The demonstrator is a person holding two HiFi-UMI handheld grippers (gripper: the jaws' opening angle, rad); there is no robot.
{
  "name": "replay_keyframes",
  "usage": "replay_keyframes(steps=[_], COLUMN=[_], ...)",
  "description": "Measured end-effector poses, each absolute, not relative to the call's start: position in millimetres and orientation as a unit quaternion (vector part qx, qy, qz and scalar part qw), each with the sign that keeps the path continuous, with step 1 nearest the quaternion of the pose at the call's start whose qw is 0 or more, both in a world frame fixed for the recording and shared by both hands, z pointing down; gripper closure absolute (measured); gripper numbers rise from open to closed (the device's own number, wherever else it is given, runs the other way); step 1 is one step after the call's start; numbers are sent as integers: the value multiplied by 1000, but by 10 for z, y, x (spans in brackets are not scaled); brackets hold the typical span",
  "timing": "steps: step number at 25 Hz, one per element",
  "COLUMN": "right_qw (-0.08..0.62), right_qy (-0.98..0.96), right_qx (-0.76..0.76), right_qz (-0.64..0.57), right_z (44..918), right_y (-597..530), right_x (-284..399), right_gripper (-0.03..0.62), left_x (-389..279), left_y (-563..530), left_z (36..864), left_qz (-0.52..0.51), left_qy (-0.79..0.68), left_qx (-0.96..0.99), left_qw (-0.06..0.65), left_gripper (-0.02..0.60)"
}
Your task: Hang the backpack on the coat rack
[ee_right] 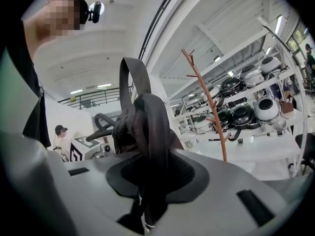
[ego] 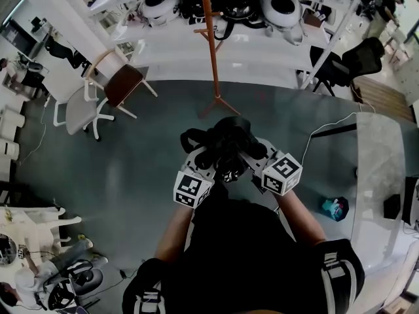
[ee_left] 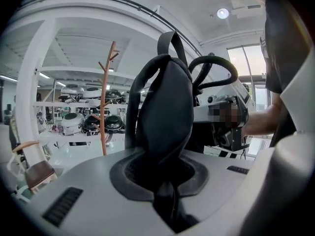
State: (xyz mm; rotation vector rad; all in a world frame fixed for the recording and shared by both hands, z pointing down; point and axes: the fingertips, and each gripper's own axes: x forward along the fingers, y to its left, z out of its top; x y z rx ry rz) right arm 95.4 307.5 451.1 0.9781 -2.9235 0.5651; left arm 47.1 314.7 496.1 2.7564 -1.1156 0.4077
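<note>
Black backpack (ego: pixel 226 146) is up off the floor, slung between both grippers in front of the person. The left gripper (ee_left: pixel 165 200) has its jaws pinched narrow on a fold of the bag, and the right gripper (ee_right: pixel 147 203) is clamped on bunched straps. The orange-brown coat rack (ego: pixel 213 51) stands ahead on the grey floor (ego: pixel 131 156), well apart, with white shelving (ego: pixel 196 44) behind it.

Grey floor (ego: pixel 118 175), white shelving (ego: pixel 255 52) (chairs (ego: pixel 123 84) nearby)
</note>
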Motion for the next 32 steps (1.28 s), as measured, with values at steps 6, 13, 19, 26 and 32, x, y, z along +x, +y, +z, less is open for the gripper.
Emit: replay_keyframes(steps=[6,13,19,26,32], right_qw=[5,10,16,17,15], right_qy=[-930,-922,-916,-907,-904], right_qx=[321,343,364,382,390], right_qz=[179,178,167,175,177], right_z=[4502,4524,4567,4682,4709], right_y=[2682,2211,1825,1458,1144], right_x=[858,785,641,495,235], right_gripper=[490,491,491,493,493], left_x=[380,308,166,8,-259], left_y=[2749,2286,1923,1587,1273], left_z=[4957,4976,5022,5120,5141], left_qz=[136,138,135,140,141], left_qy=[-360,-346,-334,-316,-310], left_qx=[920,925,930,935,936], left_qw=[70,69,76,79,84], left_gripper=[511,511,511,511,511])
